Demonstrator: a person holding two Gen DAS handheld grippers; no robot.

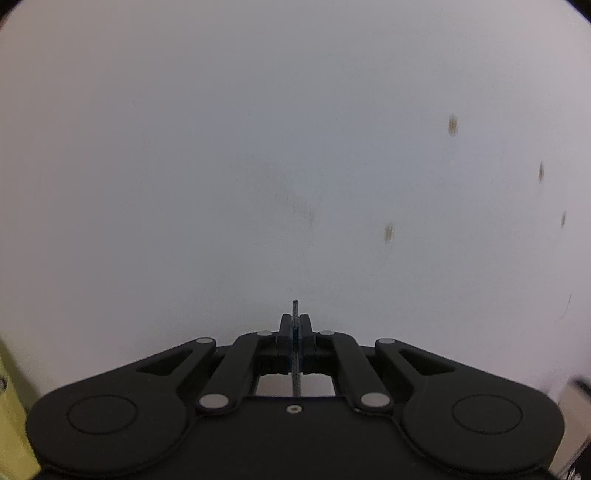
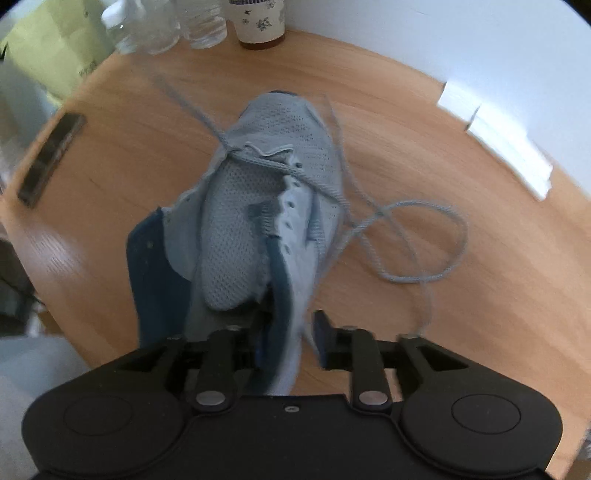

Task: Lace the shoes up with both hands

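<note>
In the left wrist view my left gripper (image 1: 295, 325) is shut on the dark tip of a shoelace (image 1: 295, 308), which sticks out past the fingertips; behind it is only a pale wall. In the right wrist view a light blue mesh shoe (image 2: 258, 192) lies on a wooden table (image 2: 406, 129), toe pointing away. Its grey lace (image 2: 424, 240) runs across the lower eyelets and loops loosely to the right. My right gripper (image 2: 291, 332) stands around the shoe's heel collar, its jaws closed on the collar's right wall.
At the table's far edge stand clear bottles (image 2: 177, 26) and a patterned paper cup (image 2: 258, 22). A dark flat bar (image 2: 51, 158) lies at the left, white boxes (image 2: 498, 140) at the right, a yellow-green bag (image 2: 55, 48) at far left.
</note>
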